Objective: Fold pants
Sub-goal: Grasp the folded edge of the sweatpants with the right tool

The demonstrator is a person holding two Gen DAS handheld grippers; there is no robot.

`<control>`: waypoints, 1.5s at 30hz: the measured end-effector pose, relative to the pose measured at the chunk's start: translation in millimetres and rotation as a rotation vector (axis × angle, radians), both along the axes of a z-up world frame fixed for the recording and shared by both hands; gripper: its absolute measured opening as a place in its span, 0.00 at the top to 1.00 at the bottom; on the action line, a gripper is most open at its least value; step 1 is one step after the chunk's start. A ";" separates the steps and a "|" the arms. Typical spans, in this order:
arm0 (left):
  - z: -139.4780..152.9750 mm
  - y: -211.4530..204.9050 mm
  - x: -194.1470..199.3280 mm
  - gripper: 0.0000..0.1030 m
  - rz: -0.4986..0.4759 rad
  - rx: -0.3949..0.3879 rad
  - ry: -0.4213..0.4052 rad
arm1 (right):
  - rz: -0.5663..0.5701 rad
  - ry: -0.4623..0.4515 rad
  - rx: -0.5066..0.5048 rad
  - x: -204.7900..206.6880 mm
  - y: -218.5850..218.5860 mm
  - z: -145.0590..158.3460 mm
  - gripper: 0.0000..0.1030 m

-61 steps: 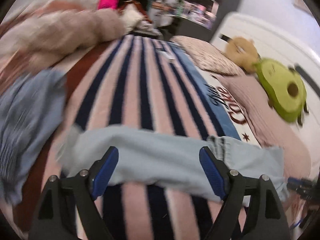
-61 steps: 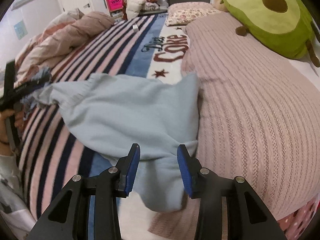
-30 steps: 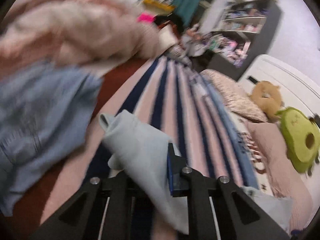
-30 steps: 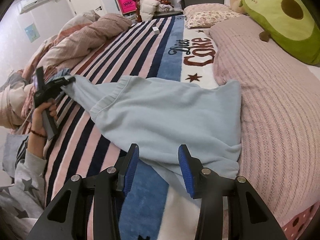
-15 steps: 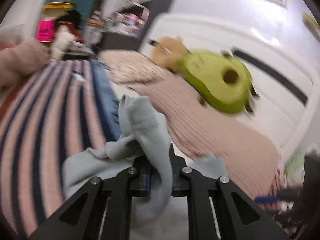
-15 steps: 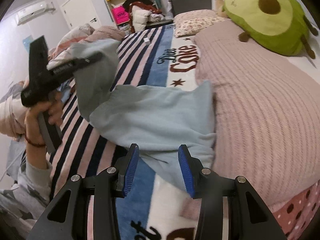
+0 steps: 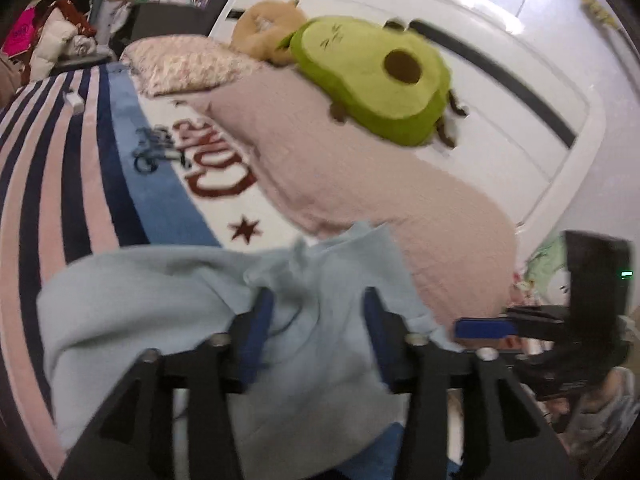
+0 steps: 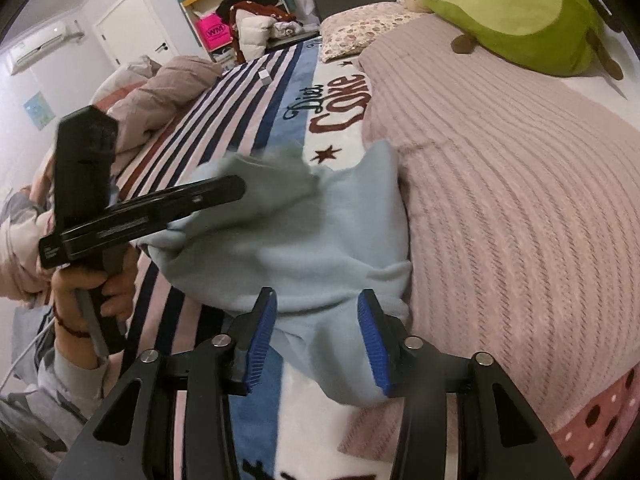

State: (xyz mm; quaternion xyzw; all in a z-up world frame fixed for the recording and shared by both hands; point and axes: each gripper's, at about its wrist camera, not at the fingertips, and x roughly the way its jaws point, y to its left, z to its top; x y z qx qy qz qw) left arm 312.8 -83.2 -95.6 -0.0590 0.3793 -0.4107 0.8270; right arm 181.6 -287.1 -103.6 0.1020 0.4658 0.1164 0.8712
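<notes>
Left wrist view: soft pale-blue fleece pants (image 7: 192, 320) heaped in thick rumpled folds on a plush striped blanket (image 7: 60, 184) of pink, navy and blue bands with red lettering; beside them a ribbed dusty-pink knit throw (image 7: 360, 184), and on it a rounded green avocado plush (image 7: 372, 80) against a glossy white headboard (image 7: 500, 60). Left gripper (image 7: 316, 320) angled down over the heap, jaws opening, blue ribbed pads astride a loose ridge of fleece without pressing it. Right gripper (image 7: 484, 327) at the right edge, side-on

Right wrist view: same pants (image 8: 320, 248) bunched between blanket (image 8: 224, 120) and knit throw (image 8: 520, 200), one edge lying against the throw. Right gripper (image 8: 316, 336) tilted steeply down, jaws opening, pads either side of a hanging fold, not clamped. Left gripper (image 8: 236, 188) held level in a hand (image 8: 92, 284) wrapped round its handle, red bracelet at the wrist, tips over the blurred upper fold
</notes>
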 end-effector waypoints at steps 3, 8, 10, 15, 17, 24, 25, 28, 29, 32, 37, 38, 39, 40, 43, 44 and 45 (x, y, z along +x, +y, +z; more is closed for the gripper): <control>20.9 20.6 -5.2 0.49 0.045 -0.006 -0.060 | -0.004 -0.008 0.025 7.7 7.0 1.7 0.56; 40.7 68.5 4.2 0.34 0.219 0.076 -0.161 | -0.011 -0.014 0.077 23.8 21.1 0.5 0.37; 40.2 82.7 7.6 0.34 0.276 0.130 -0.187 | -0.018 -0.010 0.074 30.1 26.8 -2.0 0.37; 30.3 114.0 25.9 0.34 0.343 0.119 -0.142 | -0.062 0.009 0.058 53.2 35.3 -16.6 0.37; 26.6 120.6 31.1 0.34 0.351 0.101 -0.125 | -0.089 0.025 0.043 65.0 36.1 -26.2 0.37; 8.7 129.7 46.4 0.34 0.384 0.082 -0.051 | -0.139 0.062 0.104 91.6 37.5 -49.9 0.35; 6.5 130.4 48.0 0.34 0.385 0.079 -0.042 | -0.132 0.062 0.112 92.1 39.9 -50.1 0.37; 3.6 131.0 49.0 0.34 0.378 0.072 -0.029 | -0.107 0.055 0.115 94.1 50.4 -50.2 0.85; 3.8 130.8 49.1 0.34 0.374 0.069 -0.029 | -0.092 0.066 0.128 95.5 53.3 -51.3 0.91; 5.8 130.2 47.1 0.34 0.362 0.057 -0.034 | -0.102 0.041 0.104 92.8 57.2 -46.2 0.92; 12.9 129.6 42.0 0.34 0.349 0.052 -0.052 | -0.127 -0.042 0.068 77.5 52.6 -18.0 0.93; 14.3 129.4 40.8 0.34 0.344 0.050 -0.055 | -0.134 -0.056 0.060 73.7 50.7 -10.2 0.93; 16.1 128.8 39.4 0.34 0.337 0.048 -0.060 | -0.140 -0.068 0.053 70.4 48.5 -4.2 0.93; 17.5 127.7 38.0 0.34 0.329 0.049 -0.065 | -0.147 -0.083 0.041 65.9 46.0 3.0 0.93; 17.8 122.6 35.1 0.33 0.303 0.059 -0.074 | -0.176 -0.126 -0.007 51.5 37.0 22.3 0.93; 16.9 120.3 34.7 0.32 0.294 0.063 -0.073 | -0.187 -0.133 -0.024 46.5 33.0 26.7 0.93; 15.9 117.0 34.9 0.32 0.282 0.071 -0.071 | -0.195 -0.134 -0.035 43.6 29.0 28.2 0.93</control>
